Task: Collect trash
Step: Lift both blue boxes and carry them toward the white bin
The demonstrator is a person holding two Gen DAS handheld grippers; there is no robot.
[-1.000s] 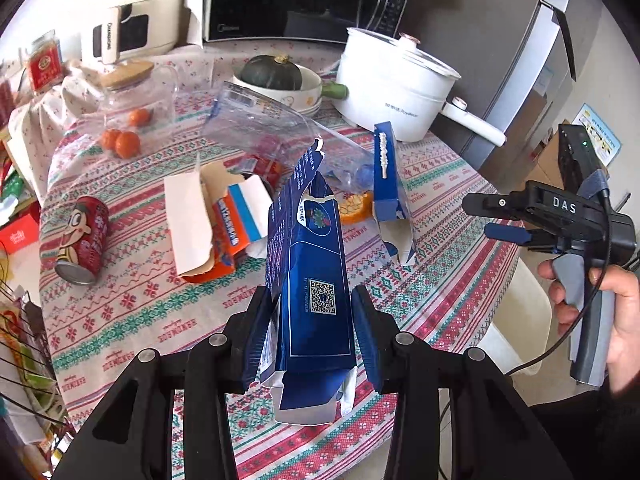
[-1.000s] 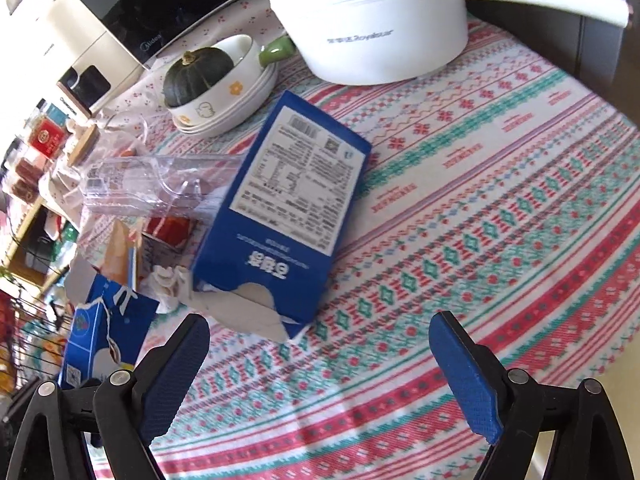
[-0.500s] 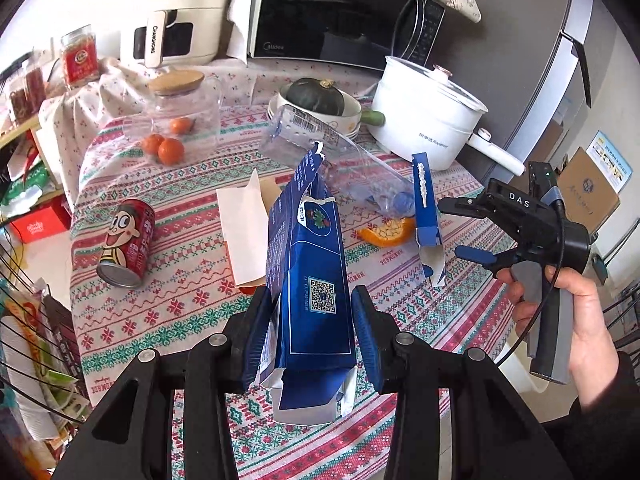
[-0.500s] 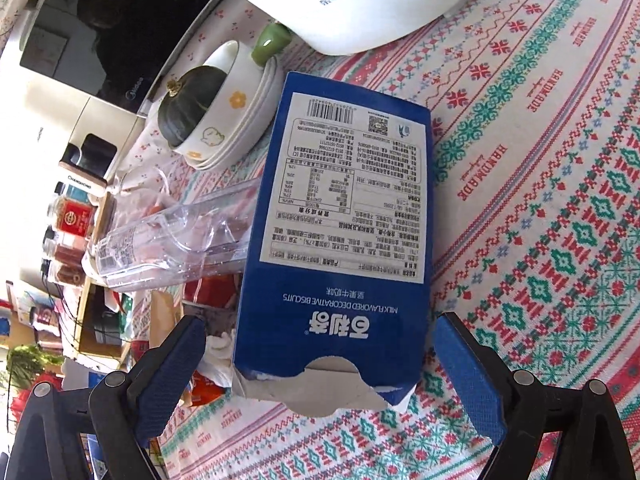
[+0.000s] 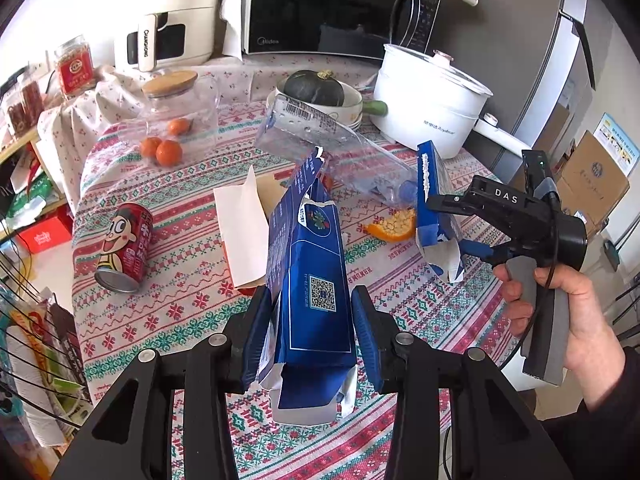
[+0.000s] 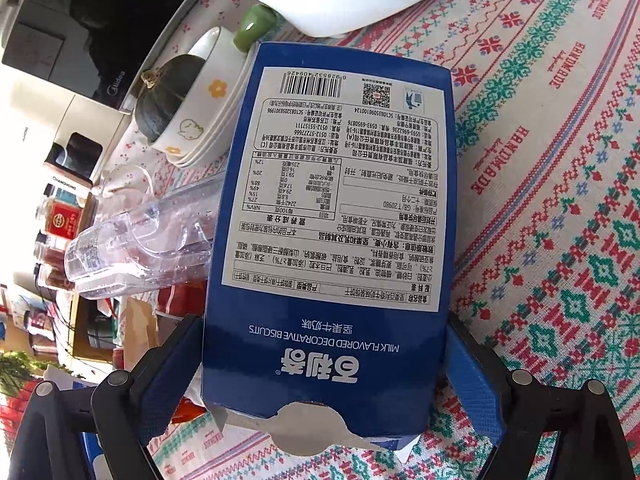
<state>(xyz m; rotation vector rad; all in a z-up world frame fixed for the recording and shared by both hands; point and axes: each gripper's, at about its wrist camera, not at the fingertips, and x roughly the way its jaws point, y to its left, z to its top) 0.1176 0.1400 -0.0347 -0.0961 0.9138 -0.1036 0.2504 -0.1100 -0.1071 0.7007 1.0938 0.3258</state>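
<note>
- Left gripper (image 5: 310, 340) pinches torn blue carton (image 5: 310, 280) upright, lifted clear of the tablecloth (image 5: 180, 300), likely ready for binning.
- Right gripper (image 6: 324, 384) fingers straddle blue biscuit box (image 6: 332, 220); whether the pads press on it, can't tell.
- Box lies propped on clear plastic bottle (image 6: 140, 248).
- Red can (image 5: 126, 248), orange peel (image 5: 394, 224) remain uncollected.

A home kitchen, by all signs: microwave (image 5: 336, 4) at twelve o'clock, white electric pot (image 5: 432, 116) at one, grey fridge (image 5: 560, 60) at two, squash in a bowl (image 5: 318, 88), lidded jar with oranges (image 5: 176, 120) at eleven, patterned tablecloth (image 5: 192, 280) underneath.
</note>
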